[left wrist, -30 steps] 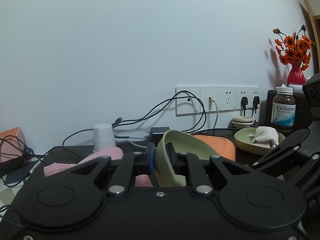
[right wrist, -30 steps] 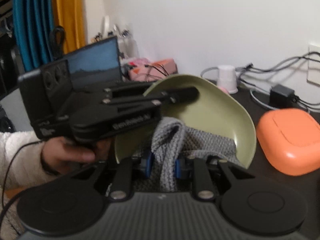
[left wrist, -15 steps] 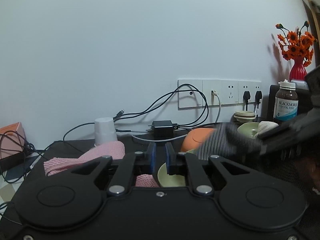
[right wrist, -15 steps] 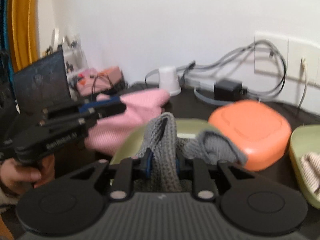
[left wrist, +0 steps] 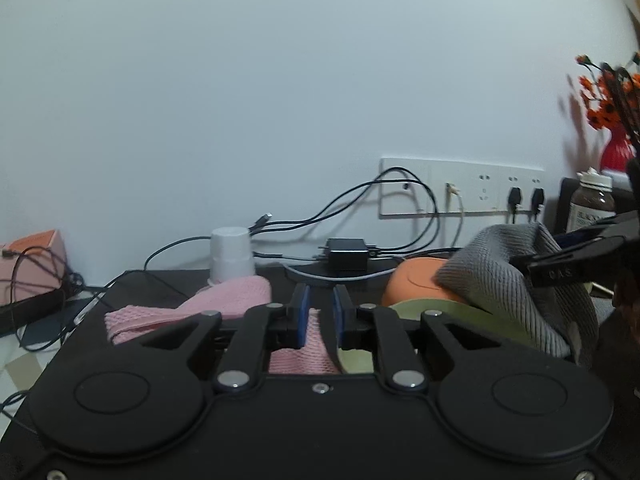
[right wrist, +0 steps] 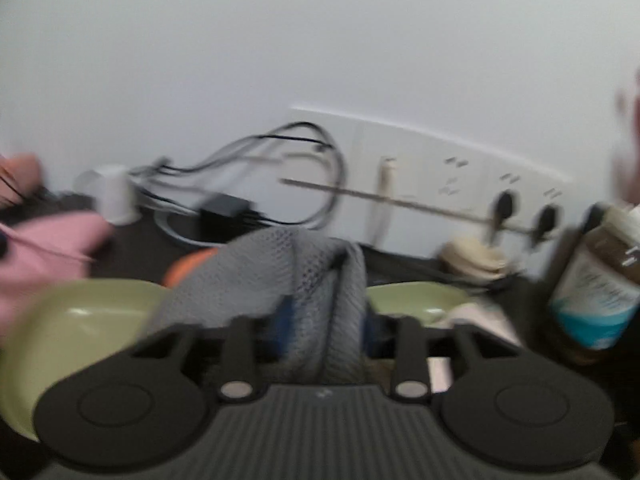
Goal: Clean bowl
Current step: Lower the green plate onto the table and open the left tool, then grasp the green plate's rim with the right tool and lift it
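Observation:
The green bowl (left wrist: 432, 306) lies flat on the dark table, just right of my left gripper (left wrist: 321, 316). That gripper stands open by a narrow gap; only the pink cloth (left wrist: 232, 300) shows between its blue pads. My right gripper (right wrist: 324, 320) is shut on a grey knitted cloth (right wrist: 280, 272). In the right wrist view, which is blurred by motion, the bowl (right wrist: 80, 320) sits low on the left. Seen from the left wrist, the right gripper (left wrist: 568, 268) holds the grey cloth (left wrist: 500, 280) over the bowl's far right rim.
An orange case (left wrist: 412, 280) lies behind the bowl. A white cup (left wrist: 232, 256), a charger (left wrist: 346, 254) and cables line the wall. A second green bowl (right wrist: 412, 298), a brown bottle (right wrist: 596, 288) and stacked small dishes (right wrist: 476, 256) stand to the right.
A second ago my left gripper held the bowl tilted up by its rim with the grey cloth inside. The bowl now lies on the table, let go. My right gripper has swung right with the cloth.

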`<state>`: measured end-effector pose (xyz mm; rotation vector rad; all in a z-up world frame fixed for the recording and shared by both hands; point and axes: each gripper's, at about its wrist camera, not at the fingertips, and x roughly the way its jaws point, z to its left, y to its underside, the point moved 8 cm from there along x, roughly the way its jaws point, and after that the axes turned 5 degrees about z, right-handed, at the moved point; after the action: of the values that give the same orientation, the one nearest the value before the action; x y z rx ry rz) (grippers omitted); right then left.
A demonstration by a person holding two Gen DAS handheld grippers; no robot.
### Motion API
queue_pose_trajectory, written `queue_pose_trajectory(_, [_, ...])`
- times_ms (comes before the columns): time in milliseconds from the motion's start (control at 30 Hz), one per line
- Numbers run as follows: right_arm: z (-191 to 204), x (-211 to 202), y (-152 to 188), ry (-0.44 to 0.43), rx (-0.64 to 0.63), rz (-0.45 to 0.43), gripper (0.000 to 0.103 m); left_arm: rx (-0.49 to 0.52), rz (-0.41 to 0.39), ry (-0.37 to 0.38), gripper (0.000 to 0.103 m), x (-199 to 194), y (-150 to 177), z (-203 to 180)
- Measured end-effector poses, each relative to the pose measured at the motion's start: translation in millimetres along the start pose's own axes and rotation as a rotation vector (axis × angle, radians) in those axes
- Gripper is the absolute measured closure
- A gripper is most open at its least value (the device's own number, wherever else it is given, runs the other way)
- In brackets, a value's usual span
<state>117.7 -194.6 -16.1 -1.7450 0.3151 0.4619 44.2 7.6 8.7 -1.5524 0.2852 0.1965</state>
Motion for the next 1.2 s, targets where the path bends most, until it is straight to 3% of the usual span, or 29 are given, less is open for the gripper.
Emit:
queue_pose_trajectory(33, [0, -4, -1, 0.024, -0.011, -0.023, 0.033, -0.014, 0.001, -0.008, 0.084, 0, 0, 4])
queue_pose_trajectory(67, [-1, -8, -3, 0.045, -0.022, -0.049, 0.021, -0.028, 0.002, -0.017, 0.075, 1, -1, 7])
queue_pose_trajectory(100, [1, -17, -7, 0.042, -0.024, -0.099, 0.019, -0.034, -0.003, -0.026, 0.06, 0, -1, 9])
queue_pose_trajectory(200, [10, -46, -20, -0.027, -0.016, -0.24, 0.015, -0.035, -0.024, -0.053, 0.048, -1, -4, 14])
queue_pose_trajectory(233, [14, -57, -24, -0.075, -0.012, -0.286, 0.014, -0.031, -0.028, -0.063, 0.045, -1, -5, 14])
queue_pose_trajectory(300, [31, -74, -25, -0.268, -0.047, -0.322, 0.014, -0.033, -0.032, -0.072, 0.02, -1, -5, 15])
queue_pose_trajectory(367, [58, -86, -18, -0.482, -0.113, -0.298, 0.014, -0.038, -0.03, -0.073, 0.02, 0, -5, 15])
queue_pose_trajectory(467, [100, -94, 3, -0.642, -0.27, -0.241, 0.02, -0.08, -0.013, -0.14, 0.007, 2, -3, 29])
queue_pose_trajectory(533, [118, -92, 16, -0.634, -0.381, -0.209, 0.03, -0.139, -0.009, -0.148, 0.006, 2, -3, 40])
queue_pose_trajectory(600, [122, -86, 21, -0.642, -0.409, -0.176, 0.04, -0.172, -0.001, -0.164, 0.006, 3, -3, 49])
queue_pose_trajectory(733, [122, -81, 25, -0.682, -0.405, -0.119, 0.043, -0.168, -0.01, -0.186, 0.0, 3, -4, 52])
queue_pose_trajectory(867, [132, -74, 35, -0.678, -0.438, -0.059, 0.072, -0.136, -0.001, -0.185, 0.0, 5, -3, 46])
queue_pose_trajectory(1133, [141, -59, 48, -0.668, -0.442, 0.031, 0.075, -0.167, 0.001, -0.194, 0.0, 5, -3, 51])
queue_pose_trajectory(1200, [143, -57, 51, -0.662, -0.452, 0.045, 0.087, -0.179, -0.003, -0.192, 0.0, 4, -3, 53])
